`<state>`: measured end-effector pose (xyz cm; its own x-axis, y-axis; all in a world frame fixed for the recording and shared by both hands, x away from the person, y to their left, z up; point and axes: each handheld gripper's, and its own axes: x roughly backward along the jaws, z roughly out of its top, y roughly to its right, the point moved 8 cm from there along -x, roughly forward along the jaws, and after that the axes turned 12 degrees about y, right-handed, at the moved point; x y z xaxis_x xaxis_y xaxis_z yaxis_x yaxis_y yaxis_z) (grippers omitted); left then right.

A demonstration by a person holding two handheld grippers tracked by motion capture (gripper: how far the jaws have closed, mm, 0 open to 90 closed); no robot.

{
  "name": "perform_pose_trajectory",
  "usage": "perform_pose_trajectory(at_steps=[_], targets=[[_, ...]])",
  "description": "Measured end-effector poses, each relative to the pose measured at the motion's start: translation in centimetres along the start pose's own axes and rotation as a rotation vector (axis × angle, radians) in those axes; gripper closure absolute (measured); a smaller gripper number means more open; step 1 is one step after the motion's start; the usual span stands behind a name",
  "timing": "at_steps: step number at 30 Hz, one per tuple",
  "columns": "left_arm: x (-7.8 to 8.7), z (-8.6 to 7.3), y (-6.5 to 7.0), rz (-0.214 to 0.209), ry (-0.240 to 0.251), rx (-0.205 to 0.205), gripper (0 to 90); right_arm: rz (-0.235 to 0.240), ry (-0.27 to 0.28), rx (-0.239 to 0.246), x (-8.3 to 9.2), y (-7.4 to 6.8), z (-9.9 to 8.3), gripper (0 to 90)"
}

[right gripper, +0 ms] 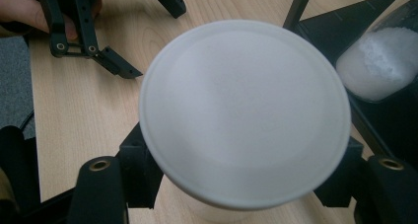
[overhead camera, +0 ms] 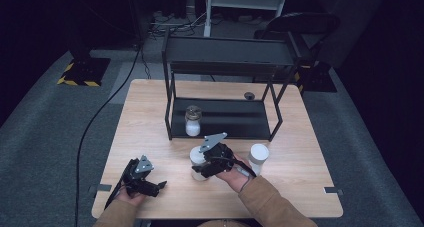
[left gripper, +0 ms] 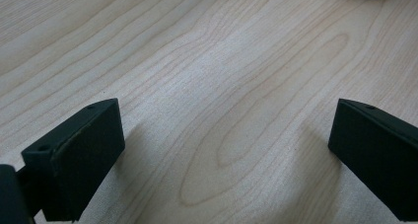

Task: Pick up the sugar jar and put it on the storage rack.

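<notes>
- High view: my right gripper [overhead camera: 201, 168] was clamped on a white-lidded jar [overhead camera: 198, 157] on the wooden table [overhead camera: 145, 122], just in front of the black shelf rack [overhead camera: 225, 87]; I judged it a side grip under the lid, so the jar can be lifted upright. My left gripper [overhead camera: 159, 186] rested open, well to the left of the rack's front, idle. Glass jar with white powder [overhead camera: 192, 121] stood inside the rack on its lower shelf; a second white container [overhead camera: 258, 158] stood in front of the rack, at its right.
- Left gripper view: jaws stood wide apart over bare wood, nothing between them.
- Right gripper view: the jar's white lid [right gripper: 244, 110] sat between the jaws, pads pressing below its rim. Rack leg and the powder jar [right gripper: 379, 61] lay beyond it.
- No brand, label or writing readable anywhere.
</notes>
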<state>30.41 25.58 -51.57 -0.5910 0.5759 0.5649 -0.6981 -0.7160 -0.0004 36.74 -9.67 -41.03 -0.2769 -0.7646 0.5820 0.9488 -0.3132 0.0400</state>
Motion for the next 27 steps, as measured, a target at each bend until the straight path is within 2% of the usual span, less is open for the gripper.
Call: perform_pose_trajectory(at_steps=[8, 12, 21, 27], targets=[[0.0, 0.0, 0.0, 0.0, 0.0, 0.0, 0.2, -0.018, -0.005, 0.011, 1.1, 0.8, 2.0, 33.8], [0.0, 0.0, 0.0, 0.0, 0.0, 0.0, 0.1, -0.02, -0.003, -0.014, 1.6, 1.6, 2.8, 33.9], [0.0, 0.0, 0.0, 0.0, 0.0, 0.0, 0.2, -0.069, -0.001, -0.014, 2.6, 3.2, 4.4, 33.9], [0.0, 0.0, 0.0, 0.0, 0.001, 0.001, 0.1, -0.124, -0.011, -0.023, 2.9, 5.2, 5.1, 33.9]])
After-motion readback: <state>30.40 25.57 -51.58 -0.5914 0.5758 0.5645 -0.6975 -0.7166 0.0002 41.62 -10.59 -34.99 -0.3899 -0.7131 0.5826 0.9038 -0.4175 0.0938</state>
